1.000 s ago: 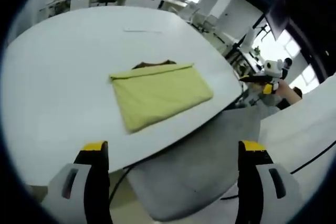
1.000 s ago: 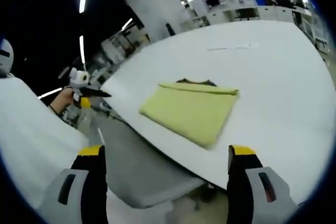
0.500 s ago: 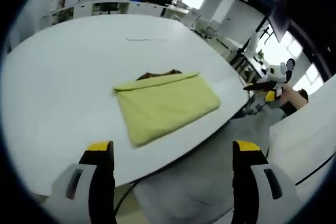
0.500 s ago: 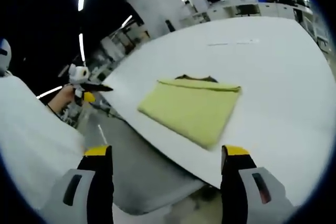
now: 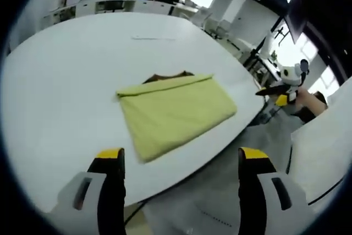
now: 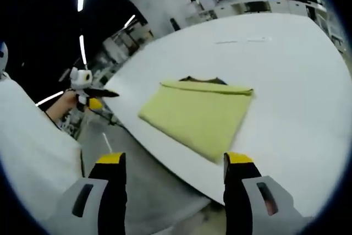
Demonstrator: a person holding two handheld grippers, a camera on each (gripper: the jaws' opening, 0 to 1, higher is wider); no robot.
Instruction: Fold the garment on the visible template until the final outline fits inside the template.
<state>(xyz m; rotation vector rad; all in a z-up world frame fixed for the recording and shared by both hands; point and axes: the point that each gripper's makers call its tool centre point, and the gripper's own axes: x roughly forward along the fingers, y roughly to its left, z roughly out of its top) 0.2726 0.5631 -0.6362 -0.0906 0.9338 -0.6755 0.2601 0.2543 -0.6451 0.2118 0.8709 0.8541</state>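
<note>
A folded yellow-green garment [image 5: 175, 110] lies flat near the edge of a round white tabletop [image 5: 66, 81], a dark brown strip [image 5: 168, 75] peeking out along its far edge. Against a second ago, the cloth sits larger and lower in both views, the cameras having edged closer; the garment itself lies as before. The fabric looks soft and matte, a neat rectangle with a rolled hem on the far side. The left hand-held gripper [image 5: 179, 160] hangs off the near edge with its yellow-tipped jaws spread wide, holding nothing. The right hand-held gripper [image 6: 170, 163] is likewise spread and empty. Each view catches the other gripper, small and gripped by a hand, beside a white sleeve [image 6: 30, 152]. The brown piece is mostly hidden under the cloth. No template outline can be made out on the tabletop.
</note>
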